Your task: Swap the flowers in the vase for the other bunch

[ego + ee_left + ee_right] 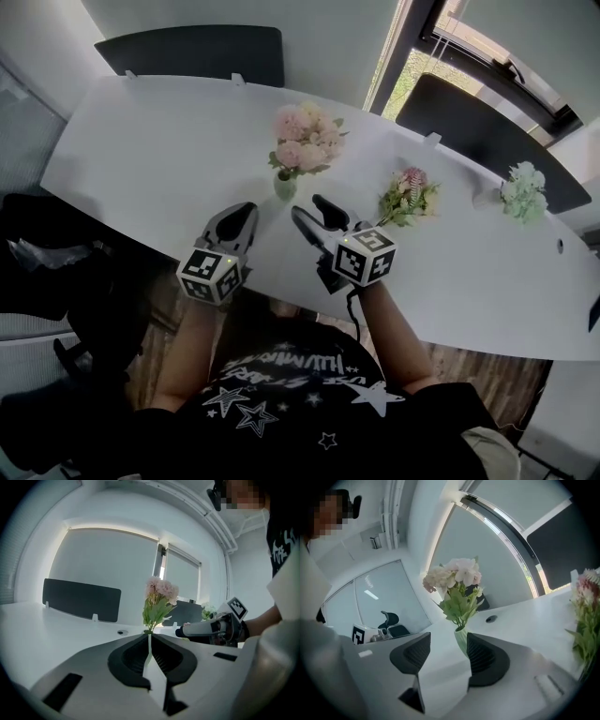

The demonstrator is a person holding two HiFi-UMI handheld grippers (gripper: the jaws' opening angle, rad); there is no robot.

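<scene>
Right claw [309,208] spread near vase [285,187]; shirt lettering [281,366] illegible

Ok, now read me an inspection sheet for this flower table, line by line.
Surface: white table, no spills seen.
Job's things: vase upright with pink flowers; second bunch lying to its right.
Clutter: white bunch at the far right.
Grippers: left tool shut, empty; right tool open, empty, facing the vase.
Cables: one cable below the right tool.
Surroundings: dark screens, window.
</scene>
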